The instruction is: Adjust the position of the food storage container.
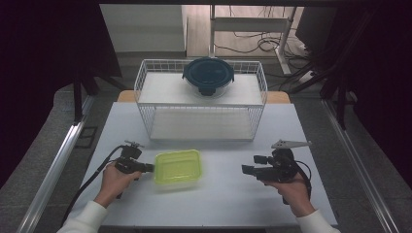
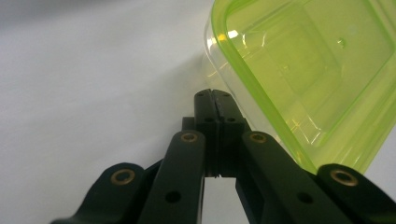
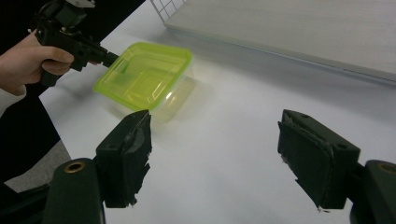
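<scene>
A clear box with a yellow-green lid (image 1: 178, 168) (image 2: 308, 60) (image 3: 144, 77) sits on the white table, near the front and left of centre. My left gripper (image 1: 149, 168) (image 2: 215, 99) is shut with nothing between its jaws. Its tips lie right against the box's left edge, just under the lid's rim. My right gripper (image 1: 248, 170) (image 3: 215, 126) stands open and empty over bare table to the right of the box, a good gap away from it. In the right gripper view the left gripper (image 3: 111, 59) pokes at the lid's far side.
A white wire rack (image 1: 194, 121) with two shelves stands at the back of the table, and a round dark teal lidded bowl (image 1: 208, 75) rests on its top shelf. The table's front edge lies close to both hands.
</scene>
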Tool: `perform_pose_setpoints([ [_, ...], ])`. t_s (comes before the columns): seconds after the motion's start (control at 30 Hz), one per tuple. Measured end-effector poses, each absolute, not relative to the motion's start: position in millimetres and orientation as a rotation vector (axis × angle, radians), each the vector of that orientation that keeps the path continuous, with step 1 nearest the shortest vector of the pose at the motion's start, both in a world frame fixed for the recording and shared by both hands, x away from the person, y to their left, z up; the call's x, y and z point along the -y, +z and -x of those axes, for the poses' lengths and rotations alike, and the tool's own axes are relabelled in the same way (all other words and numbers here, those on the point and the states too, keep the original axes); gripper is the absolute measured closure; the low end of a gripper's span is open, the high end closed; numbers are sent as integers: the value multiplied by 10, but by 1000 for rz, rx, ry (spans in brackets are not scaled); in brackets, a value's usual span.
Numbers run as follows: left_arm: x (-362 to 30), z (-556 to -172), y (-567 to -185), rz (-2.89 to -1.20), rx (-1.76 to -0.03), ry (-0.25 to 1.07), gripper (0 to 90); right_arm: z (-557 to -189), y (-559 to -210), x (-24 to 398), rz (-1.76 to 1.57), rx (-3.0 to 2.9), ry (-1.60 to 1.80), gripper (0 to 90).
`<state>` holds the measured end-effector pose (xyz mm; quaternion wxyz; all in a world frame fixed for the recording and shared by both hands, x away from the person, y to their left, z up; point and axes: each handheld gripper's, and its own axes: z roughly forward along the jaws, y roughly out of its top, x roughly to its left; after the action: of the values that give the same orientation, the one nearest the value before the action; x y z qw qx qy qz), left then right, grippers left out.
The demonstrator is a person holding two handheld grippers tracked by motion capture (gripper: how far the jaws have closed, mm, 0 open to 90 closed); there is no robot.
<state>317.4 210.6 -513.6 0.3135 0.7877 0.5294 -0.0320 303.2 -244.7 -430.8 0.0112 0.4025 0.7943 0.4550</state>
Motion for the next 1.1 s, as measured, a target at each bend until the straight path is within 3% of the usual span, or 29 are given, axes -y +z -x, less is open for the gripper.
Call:
perform_pose_setpoints([
  [1.1, -1518, -3392, -5137, -2098, -1303, -147, 900, -3038, -4348, 2432, -1245, -2501, 1404, 257],
])
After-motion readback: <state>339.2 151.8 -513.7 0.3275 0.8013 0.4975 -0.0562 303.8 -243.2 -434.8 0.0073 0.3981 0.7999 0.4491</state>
